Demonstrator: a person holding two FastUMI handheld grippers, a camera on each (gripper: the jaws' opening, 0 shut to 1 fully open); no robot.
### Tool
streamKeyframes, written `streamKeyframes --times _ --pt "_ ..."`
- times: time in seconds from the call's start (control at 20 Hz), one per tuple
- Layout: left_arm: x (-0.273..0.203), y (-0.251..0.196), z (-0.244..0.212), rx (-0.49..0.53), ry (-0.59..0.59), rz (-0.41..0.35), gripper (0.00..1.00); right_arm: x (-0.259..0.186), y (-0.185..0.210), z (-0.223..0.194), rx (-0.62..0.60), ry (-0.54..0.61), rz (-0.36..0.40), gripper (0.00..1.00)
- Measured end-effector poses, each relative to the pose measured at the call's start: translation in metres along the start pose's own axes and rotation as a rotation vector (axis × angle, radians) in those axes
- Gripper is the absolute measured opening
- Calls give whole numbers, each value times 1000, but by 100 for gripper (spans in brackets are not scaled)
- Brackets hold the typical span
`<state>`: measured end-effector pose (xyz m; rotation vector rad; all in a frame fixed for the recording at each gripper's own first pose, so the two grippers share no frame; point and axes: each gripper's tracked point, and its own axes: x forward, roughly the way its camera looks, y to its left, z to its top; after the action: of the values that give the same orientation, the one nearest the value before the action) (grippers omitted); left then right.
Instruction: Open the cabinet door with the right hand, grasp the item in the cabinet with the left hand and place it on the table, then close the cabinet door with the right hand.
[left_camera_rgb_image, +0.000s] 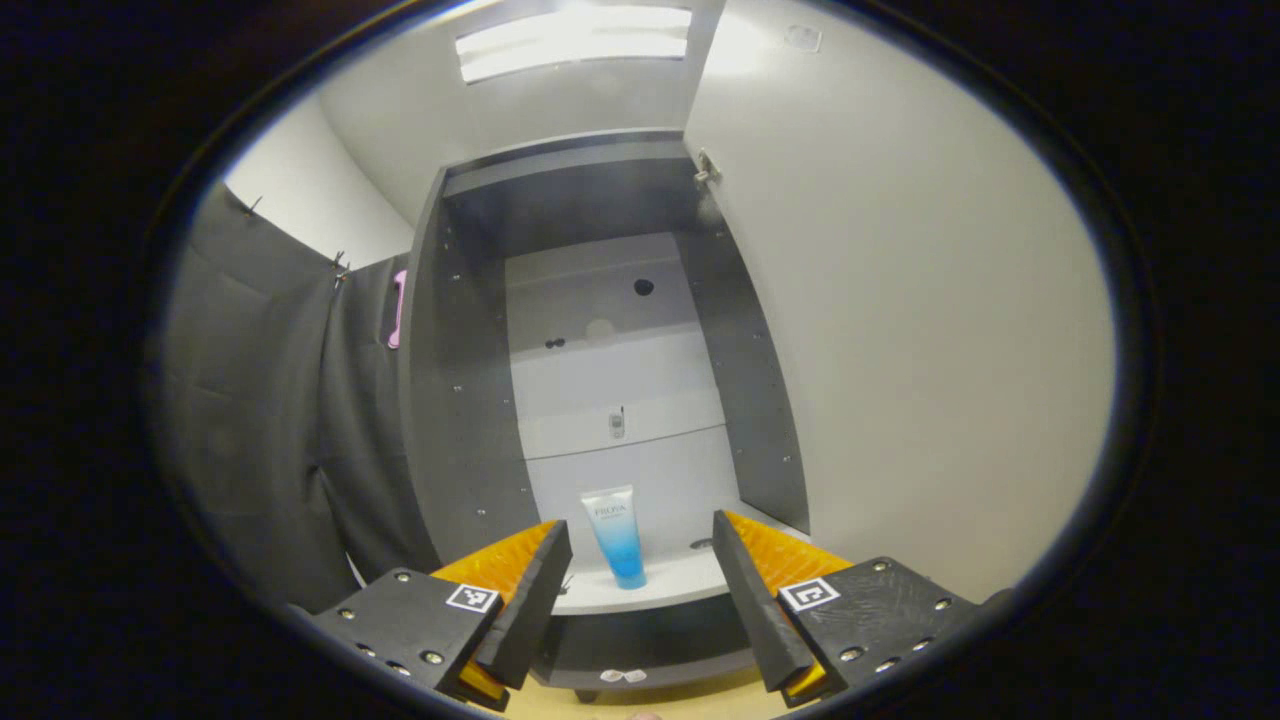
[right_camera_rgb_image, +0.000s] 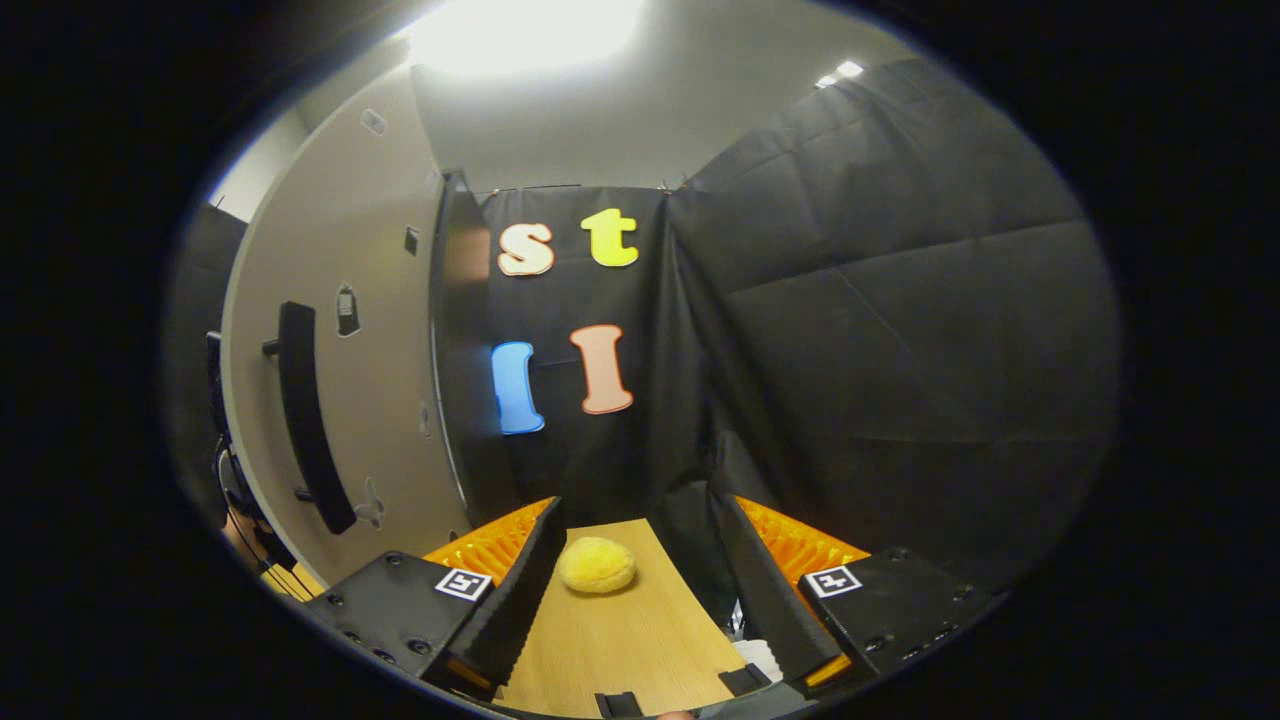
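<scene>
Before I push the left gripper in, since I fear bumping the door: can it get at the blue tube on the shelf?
Probably yes. The door is swung wide, and the open left gripper lines up with the upright tube, nothing standing between them.

Open path to tube (left_camera_rgb_image: 616, 533).

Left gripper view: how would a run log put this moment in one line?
door: open | tube: upright on cabinet shelf, untouched | left tongs: open, facing tube | right tongs: open, empty, over table
</scene>
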<state>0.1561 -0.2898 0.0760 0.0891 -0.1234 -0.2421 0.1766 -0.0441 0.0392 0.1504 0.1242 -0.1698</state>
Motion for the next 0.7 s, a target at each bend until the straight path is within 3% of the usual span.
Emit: streamKeyframes --times 0.35,0.7 --pt "82 18 -31 -51 44 15 86 2 -13 -8 93 -1 -144 98" --pt "125 30 -86 -76 153 26 86 11 0 -21 36 38 -169 98"
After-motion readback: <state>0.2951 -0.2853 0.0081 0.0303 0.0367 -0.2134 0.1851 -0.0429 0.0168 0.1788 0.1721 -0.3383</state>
